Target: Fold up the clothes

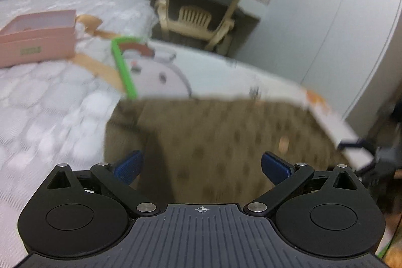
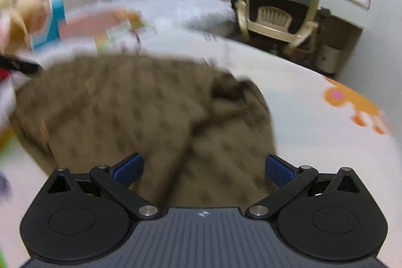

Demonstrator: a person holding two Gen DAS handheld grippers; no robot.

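A brown patterned garment (image 2: pixel 140 112) lies on a white printed mat (image 2: pixel 314 117), both the left gripper (image 1: pixel 201 166) and right gripper (image 2: pixel 203 167) spread wide, holding nothing

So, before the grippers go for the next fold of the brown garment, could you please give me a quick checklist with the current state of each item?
1. Left gripper open, nothing between its pads: ok.
2. Right gripper open, nothing between its pads: ok.
3. Brown patterned garment lying on the printed mat: ok.
4. Garment flat: not ok, a fold is bunched up at its right side in the right wrist view.
5. Pink box clear of the garment: ok, it sits apart on the white bedding.
6. Exact garment edges for a grasp: cannot tell, both views are blurred.
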